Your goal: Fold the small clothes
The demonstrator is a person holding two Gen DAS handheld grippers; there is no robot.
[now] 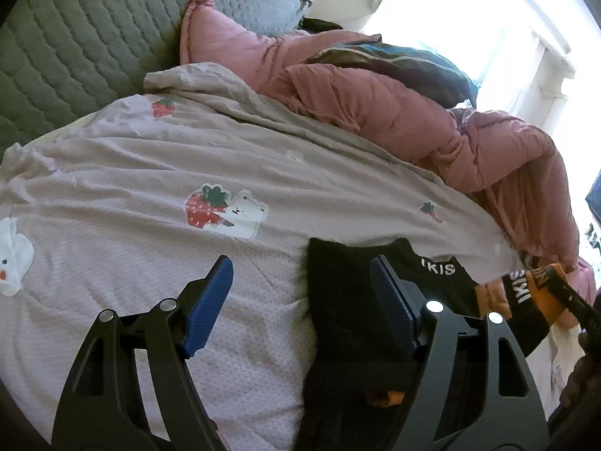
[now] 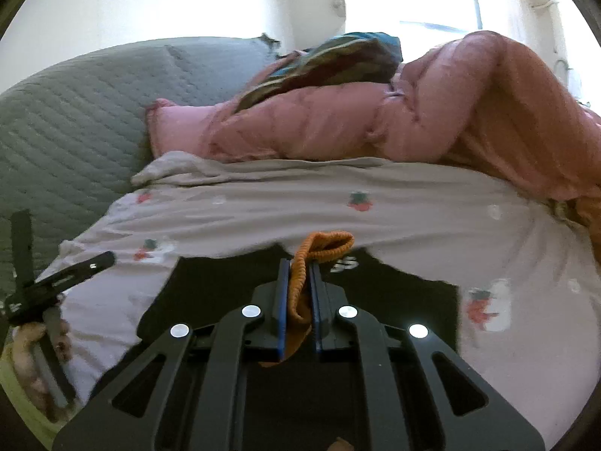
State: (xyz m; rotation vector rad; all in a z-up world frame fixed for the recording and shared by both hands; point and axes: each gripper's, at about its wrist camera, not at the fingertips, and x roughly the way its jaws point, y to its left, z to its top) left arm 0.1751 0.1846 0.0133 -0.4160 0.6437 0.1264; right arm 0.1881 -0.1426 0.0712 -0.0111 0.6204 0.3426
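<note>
A small black garment (image 1: pixel 349 323) with orange ribbed trim and white letters lies on the strawberry-print sheet (image 1: pixel 150 173). My left gripper (image 1: pixel 302 300) hangs open above its left edge; the right blue pad is over the black cloth, the left pad over bare sheet, nothing gripped. In the right wrist view my right gripper (image 2: pixel 299 274) is shut on the garment's orange ribbed cuff (image 2: pixel 326 248), lifted clear of the sheet, with the black garment (image 2: pixel 210 293) hanging beneath. The left gripper (image 2: pixel 60 278) shows at the far left, held by a hand (image 2: pixel 26 338).
A bunched pink duvet (image 1: pixel 413 112) runs along the far side of the bed, with a dark striped cushion (image 1: pixel 405 64) on it. A grey quilted headboard (image 1: pixel 75 37) rises at the left. A bright window (image 2: pixel 432 0) is behind.
</note>
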